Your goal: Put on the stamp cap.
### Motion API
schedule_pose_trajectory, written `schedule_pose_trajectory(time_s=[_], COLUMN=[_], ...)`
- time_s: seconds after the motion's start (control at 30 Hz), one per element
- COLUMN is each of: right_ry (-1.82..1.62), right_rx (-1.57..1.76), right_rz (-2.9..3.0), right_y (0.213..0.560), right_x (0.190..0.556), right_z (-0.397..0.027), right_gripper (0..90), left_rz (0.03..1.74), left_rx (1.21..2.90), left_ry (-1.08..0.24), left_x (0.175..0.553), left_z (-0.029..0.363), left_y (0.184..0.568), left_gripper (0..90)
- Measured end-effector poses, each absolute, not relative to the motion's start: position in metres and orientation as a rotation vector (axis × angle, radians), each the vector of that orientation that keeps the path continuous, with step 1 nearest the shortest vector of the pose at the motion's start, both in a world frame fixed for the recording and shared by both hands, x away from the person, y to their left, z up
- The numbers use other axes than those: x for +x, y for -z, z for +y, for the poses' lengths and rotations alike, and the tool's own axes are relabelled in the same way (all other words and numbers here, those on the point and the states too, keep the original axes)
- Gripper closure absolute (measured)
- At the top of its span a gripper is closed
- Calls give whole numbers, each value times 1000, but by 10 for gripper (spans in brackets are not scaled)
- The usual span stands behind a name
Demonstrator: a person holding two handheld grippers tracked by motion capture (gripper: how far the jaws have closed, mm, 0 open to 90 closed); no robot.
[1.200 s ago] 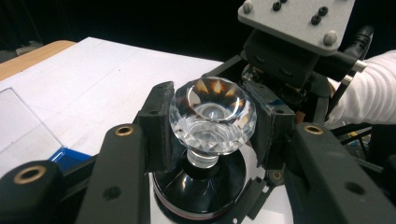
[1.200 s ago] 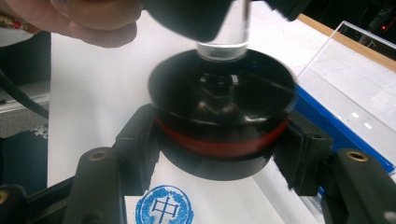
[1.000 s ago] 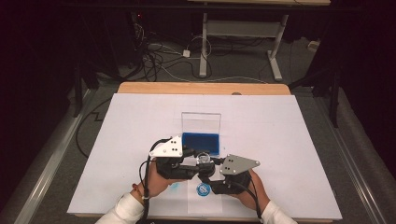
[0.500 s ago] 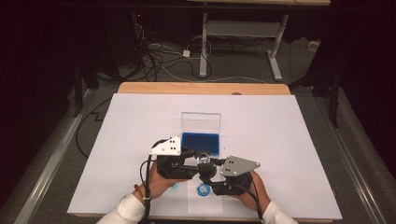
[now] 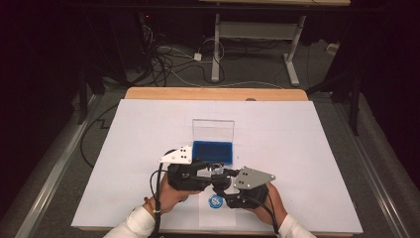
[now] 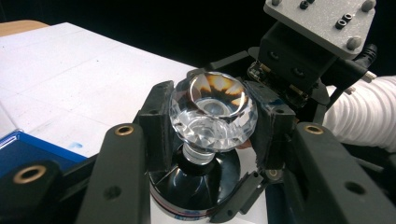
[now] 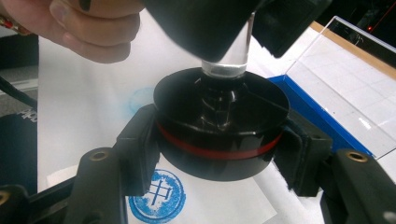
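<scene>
- High view shows the white table (image 5: 297, 148) with a wooden edge at its far side; both grippers meet near its front edge, in the middle
- ink pad box (image 5: 213, 151) lies just beyond the grippers; its tray is blue and its clear lid (image 5: 213, 130) stands upright behind it
- sheet of paper (image 7: 219, 200) lies under the stamp; it carries a round blue print (image 7: 156, 198) with a character inside, seen also in the high view (image 5: 216, 201) between the two hands
- left gripper (image 6: 212, 140) has its jaws partly closed and pressed on both sides of the handle; the left hand (image 7: 88, 28) is above the paper
- right gripper (image 7: 219, 144) is closed as tight as it goes, and its pads press on the sides of the stamp base
- stamp (image 7: 219, 130) is held above the paper, just over the print; its base (image 7: 219, 116) is a flat black disc with a thin red ring around it
- handle (image 6: 214, 114) is clear, cut with facets like crystal, wide at the top and narrow at the neck where it enters the base; it stands roughly upright
</scene>
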State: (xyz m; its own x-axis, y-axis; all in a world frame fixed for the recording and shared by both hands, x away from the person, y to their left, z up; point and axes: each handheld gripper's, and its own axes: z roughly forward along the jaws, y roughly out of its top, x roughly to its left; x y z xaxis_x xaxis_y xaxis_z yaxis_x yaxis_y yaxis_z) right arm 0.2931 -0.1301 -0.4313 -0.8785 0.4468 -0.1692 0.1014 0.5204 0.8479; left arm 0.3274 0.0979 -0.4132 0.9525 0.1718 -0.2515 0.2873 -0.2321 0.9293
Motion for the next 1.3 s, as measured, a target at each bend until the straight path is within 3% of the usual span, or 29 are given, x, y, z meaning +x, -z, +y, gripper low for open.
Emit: schedule_pose_trajectory(time_s=[0.37, 0.93, 1.3], right_ry=[-1296, -1322, -1319], right_rx=[446, 505, 496], right_rz=[2383, 2401, 2405], right_y=[433, 435, 435], right_x=[290, 291, 292], right_z=[-129, -132, -132], right_gripper=[389, 390, 390], left_rz=[281, 334, 328], left_rx=[1880, 1830, 1847], left_ry=[-23, 85, 80], left_x=[315, 322, 322], left_z=[88, 89, 87], left_y=[409, 418, 417], left_gripper=[543, 546, 547])
